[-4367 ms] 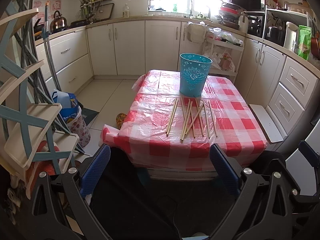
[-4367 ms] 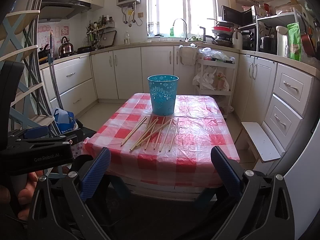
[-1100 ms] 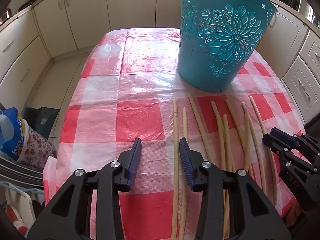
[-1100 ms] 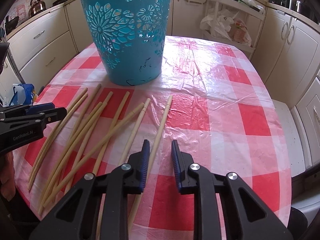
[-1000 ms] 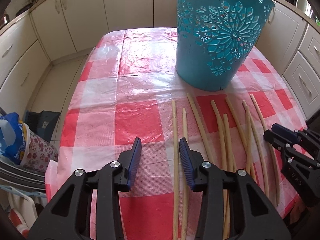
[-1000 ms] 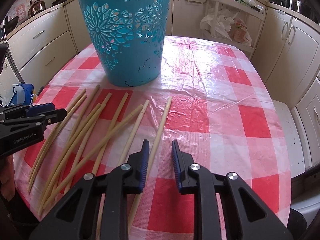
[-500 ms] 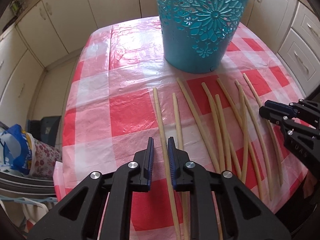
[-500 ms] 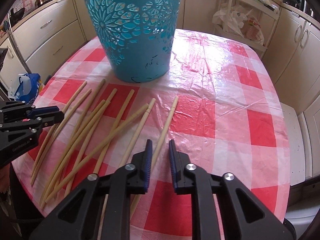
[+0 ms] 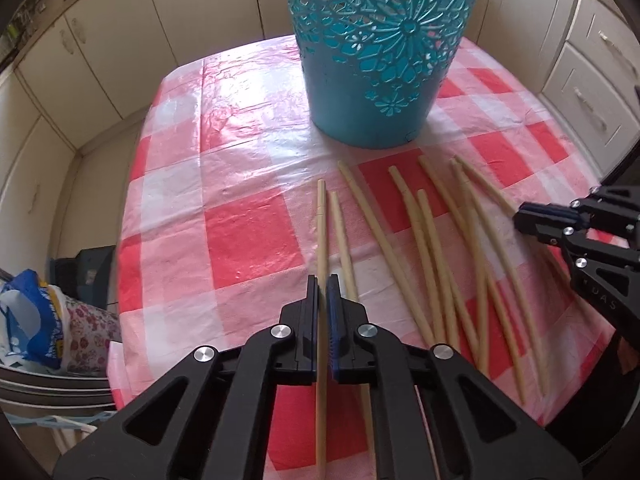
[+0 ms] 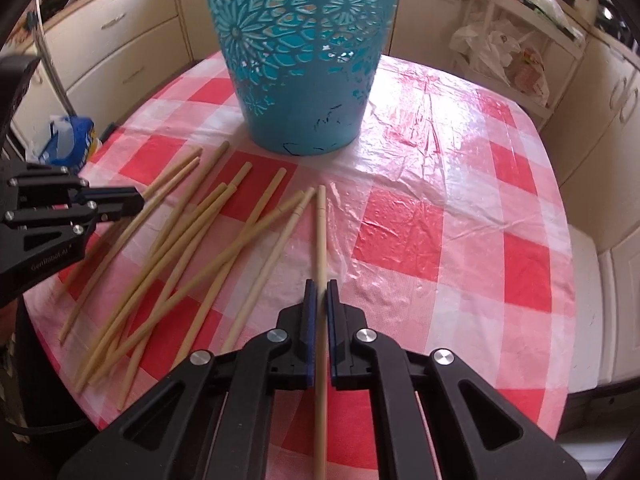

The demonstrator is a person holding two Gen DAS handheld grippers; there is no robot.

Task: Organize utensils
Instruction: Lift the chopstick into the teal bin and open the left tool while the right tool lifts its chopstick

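Note:
Several long bamboo chopsticks (image 9: 424, 240) lie spread on the red-and-white checked tablecloth (image 9: 248, 236) in front of a teal cut-out basket (image 9: 384, 48). My left gripper (image 9: 323, 280) is shut on the leftmost chopstick (image 9: 321, 220), which runs back between its fingers. My right gripper (image 10: 320, 286) is shut on the rightmost chopstick (image 10: 321, 232). The basket (image 10: 304, 52) stands upright just beyond the sticks' far tips. The other loose sticks (image 10: 192, 236) lie left of the right gripper. Each gripper shows in the other's view: the right one (image 9: 536, 220) and the left one (image 10: 124, 200).
Cream kitchen cabinets (image 9: 100, 52) surround the table. A blue bag (image 9: 32, 320) sits on the floor at the table's left. A white trolley with plastic bags (image 10: 516, 52) stands behind the table at right. A white step (image 10: 584, 300) lies by the right edge.
Both grippers have moved forward and down to the table and closed, each onto an outer chopstick. The basket now looms larger in both views.

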